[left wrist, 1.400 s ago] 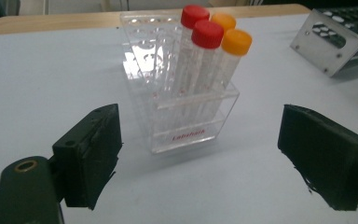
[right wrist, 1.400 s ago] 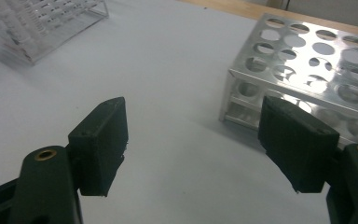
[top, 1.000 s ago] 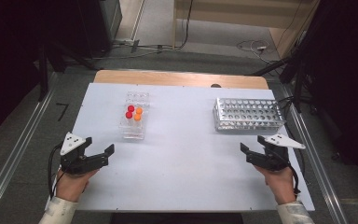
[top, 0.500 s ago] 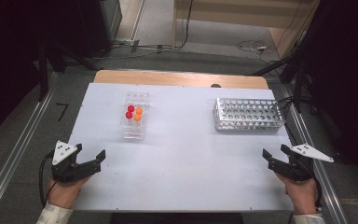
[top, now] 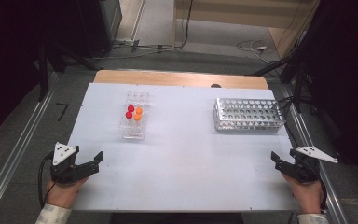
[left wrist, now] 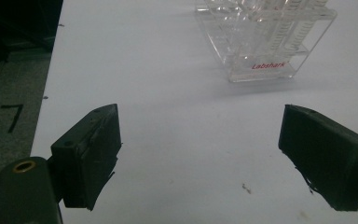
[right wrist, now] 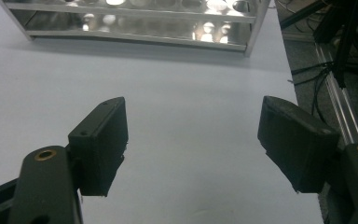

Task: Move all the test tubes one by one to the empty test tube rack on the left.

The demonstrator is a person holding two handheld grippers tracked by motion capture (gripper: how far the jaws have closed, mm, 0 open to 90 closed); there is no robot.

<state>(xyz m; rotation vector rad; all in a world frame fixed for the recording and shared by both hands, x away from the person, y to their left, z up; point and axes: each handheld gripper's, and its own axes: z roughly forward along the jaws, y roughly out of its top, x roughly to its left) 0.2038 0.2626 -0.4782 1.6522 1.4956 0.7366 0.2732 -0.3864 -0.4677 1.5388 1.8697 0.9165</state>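
From the high view I see the clear rack (top: 133,120) left of the table's (top: 182,158) middle, long axis running away from me, with two red and two orange caps near its centre; the metal rack (top: 248,114) lies crosswise at the right. My left gripper (top: 92,164) sits at the near left corner, my right gripper (top: 279,162) at the near right edge (bare table between each and its rack). In the left gripper view, my fingers (left wrist: 89,154) stand wide apart, empty, the clear rack (left wrist: 265,35) ahead. In the right gripper view, my fingers (right wrist: 100,142) also gape, holding nothing, facing the metal rack (right wrist: 135,21).
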